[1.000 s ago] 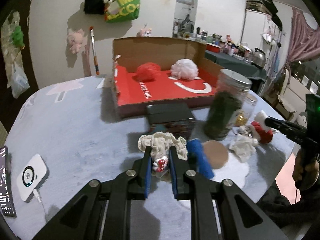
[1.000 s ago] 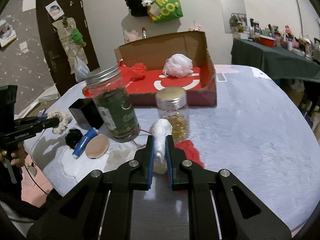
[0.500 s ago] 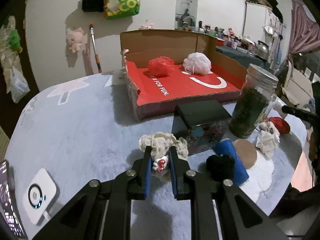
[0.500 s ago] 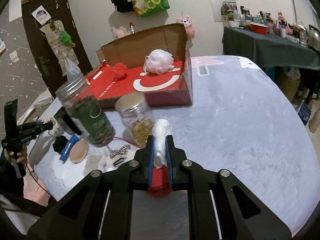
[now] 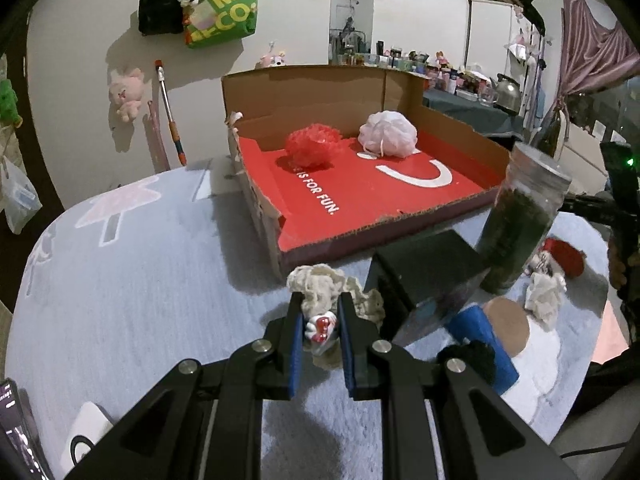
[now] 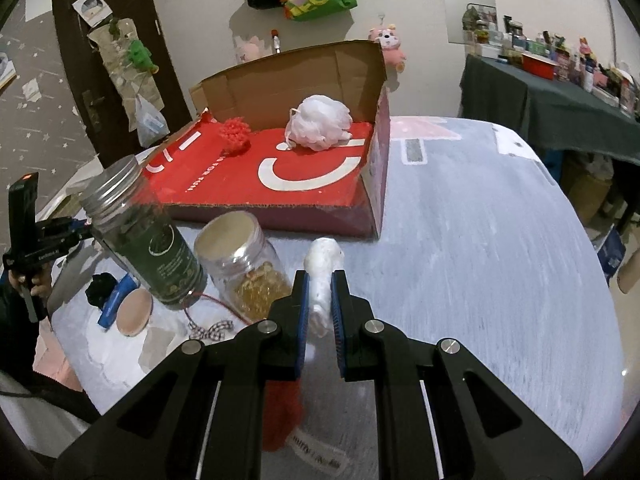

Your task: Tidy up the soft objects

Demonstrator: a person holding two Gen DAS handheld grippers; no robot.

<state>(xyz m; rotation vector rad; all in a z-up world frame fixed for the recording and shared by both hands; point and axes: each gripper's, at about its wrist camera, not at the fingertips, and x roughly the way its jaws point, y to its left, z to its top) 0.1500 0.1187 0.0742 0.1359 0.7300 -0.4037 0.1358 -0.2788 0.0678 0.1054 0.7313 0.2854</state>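
With two poufs, red (image 5: 313, 148) and white (image 5: 387, 134), already in box (image 5: 460, 132) ahead, my left tongs (image 5: 319, 312) clamp cream knit toy (image 5: 320, 286), right tongs (image 6: 319, 294) clamp white plush (image 6: 322, 264); both unboxed. Rag (image 5: 545, 294) right of left tongs, on table.

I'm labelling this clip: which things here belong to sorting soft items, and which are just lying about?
Job: cream knitted toy, white-and-red plush, red puff, white puff, red box.
Lying about: green jar, gold-lidded jar, black box.

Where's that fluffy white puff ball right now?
The white puff ball sits inside the red-lined cardboard box, near its back wall, right of the red puff.
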